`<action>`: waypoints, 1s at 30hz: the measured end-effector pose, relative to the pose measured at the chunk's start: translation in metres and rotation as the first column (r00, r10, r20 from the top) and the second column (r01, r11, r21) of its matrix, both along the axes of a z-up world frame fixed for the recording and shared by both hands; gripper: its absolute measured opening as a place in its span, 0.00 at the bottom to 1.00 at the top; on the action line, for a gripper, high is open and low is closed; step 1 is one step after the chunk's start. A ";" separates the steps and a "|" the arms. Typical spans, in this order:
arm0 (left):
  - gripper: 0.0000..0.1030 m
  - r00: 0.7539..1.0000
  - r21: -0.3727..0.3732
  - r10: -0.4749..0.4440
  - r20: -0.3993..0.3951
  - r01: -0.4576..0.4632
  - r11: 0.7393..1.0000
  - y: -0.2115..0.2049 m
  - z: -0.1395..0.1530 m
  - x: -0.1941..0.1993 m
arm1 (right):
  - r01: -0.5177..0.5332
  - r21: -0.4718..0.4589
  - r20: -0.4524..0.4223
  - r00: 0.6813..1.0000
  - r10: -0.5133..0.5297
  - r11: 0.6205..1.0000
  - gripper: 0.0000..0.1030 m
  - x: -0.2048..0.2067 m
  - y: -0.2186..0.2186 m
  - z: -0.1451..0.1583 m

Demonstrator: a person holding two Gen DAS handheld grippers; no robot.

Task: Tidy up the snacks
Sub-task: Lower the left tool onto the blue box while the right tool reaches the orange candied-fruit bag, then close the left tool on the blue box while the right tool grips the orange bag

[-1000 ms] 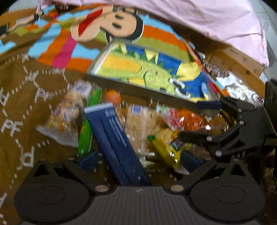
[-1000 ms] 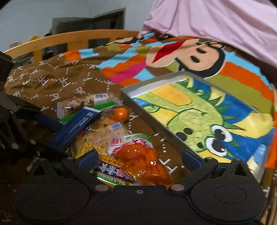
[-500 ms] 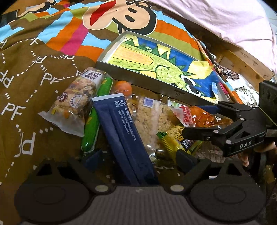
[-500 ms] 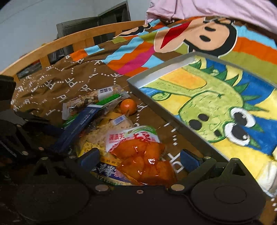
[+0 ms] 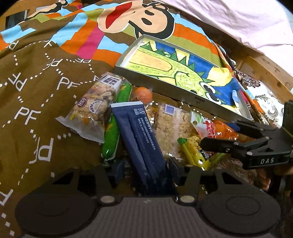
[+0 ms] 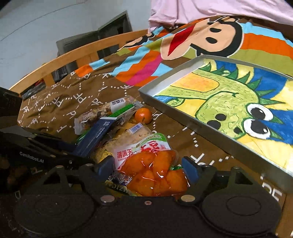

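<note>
Snacks heaped on bedspread, near side of tray. Left gripper spread astride navy pack's near end: flat, stiffish, light; pinch across width. Right gripper spread around orange pouch: soft, slick film, likely slips; grip mid-body.

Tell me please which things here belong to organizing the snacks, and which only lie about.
Job: navy packet, orange snack bag, nut bar, green stick, small orange, dinosaur tray, left gripper, right gripper.
Lying about: blanket, pink sheet.
</note>
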State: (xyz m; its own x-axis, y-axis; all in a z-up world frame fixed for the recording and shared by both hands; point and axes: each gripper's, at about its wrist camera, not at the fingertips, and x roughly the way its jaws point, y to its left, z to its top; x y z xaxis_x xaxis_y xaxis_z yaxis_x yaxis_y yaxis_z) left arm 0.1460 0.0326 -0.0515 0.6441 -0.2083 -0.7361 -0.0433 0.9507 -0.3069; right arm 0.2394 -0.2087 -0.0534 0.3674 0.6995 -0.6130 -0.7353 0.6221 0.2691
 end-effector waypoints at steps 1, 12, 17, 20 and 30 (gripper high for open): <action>0.53 1.000 -0.007 0.002 0.001 -0.002 1.000 0.001 0.000 -0.001 | 0.012 0.005 0.002 1.000 -0.012 1.000 0.76 -0.002 -0.001 0.000; 0.52 0.999 -0.067 -0.004 0.034 0.006 0.998 0.005 0.002 -0.015 | 0.118 -0.012 0.058 0.991 -0.118 0.993 0.68 -0.027 -0.006 0.005; 0.52 0.998 -0.073 -0.009 0.064 0.014 0.997 0.004 0.006 -0.022 | 0.162 -0.039 0.105 0.982 -0.157 0.986 0.67 -0.037 -0.005 0.007; 0.52 0.998 -0.073 -0.012 0.068 0.017 0.997 0.004 0.006 -0.024 | 0.201 -0.045 0.125 0.973 -0.195 0.978 0.67 -0.042 -0.005 0.011; 0.52 0.996 -0.076 -0.033 0.087 0.040 0.996 0.005 0.006 -0.039 | 0.263 -0.025 0.123 0.958 -0.258 0.964 0.67 -0.052 -0.009 0.015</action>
